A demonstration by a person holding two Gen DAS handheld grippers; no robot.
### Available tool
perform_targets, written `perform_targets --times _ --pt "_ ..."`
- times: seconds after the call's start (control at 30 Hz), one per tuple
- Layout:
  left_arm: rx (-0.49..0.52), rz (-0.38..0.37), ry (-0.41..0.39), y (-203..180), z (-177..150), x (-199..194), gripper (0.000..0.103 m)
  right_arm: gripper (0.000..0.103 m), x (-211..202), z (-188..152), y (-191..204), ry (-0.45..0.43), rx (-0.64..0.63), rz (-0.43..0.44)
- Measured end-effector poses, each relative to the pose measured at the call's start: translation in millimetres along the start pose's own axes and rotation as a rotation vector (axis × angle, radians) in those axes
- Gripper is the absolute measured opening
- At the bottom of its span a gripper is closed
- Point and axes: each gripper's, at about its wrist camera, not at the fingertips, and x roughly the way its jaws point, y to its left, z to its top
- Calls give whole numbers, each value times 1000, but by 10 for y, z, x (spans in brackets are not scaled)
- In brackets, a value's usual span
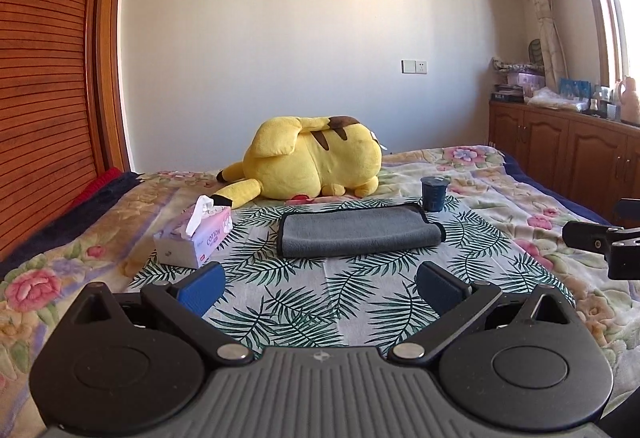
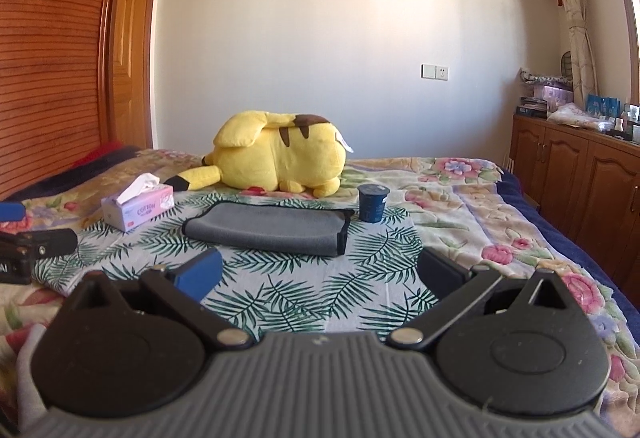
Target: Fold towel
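A grey towel (image 1: 358, 231) with a black hem lies folded into a long flat strip on a leaf-print cloth (image 1: 312, 302) on the bed; it also shows in the right wrist view (image 2: 268, 228). My left gripper (image 1: 320, 284) is open and empty, a little short of the towel's near edge. My right gripper (image 2: 320, 270) is open and empty, also short of the towel. The right gripper's black body shows at the right edge of the left wrist view (image 1: 608, 242), and the left gripper's at the left edge of the right wrist view (image 2: 28, 250).
A pink tissue box (image 1: 196, 234) stands left of the towel. A dark blue cup (image 1: 434, 192) stands at the towel's far right corner. A yellow plush toy (image 1: 316, 162) lies behind. A wooden headboard is at the left, wooden cabinets (image 1: 568, 154) at the right.
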Motion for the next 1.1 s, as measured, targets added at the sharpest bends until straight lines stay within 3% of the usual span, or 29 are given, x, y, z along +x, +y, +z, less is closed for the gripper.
perform_targets --times 1.1 --pt "-5 0 14 9 -19 -6 87 103 -23 8 -27 -16 13 -9"
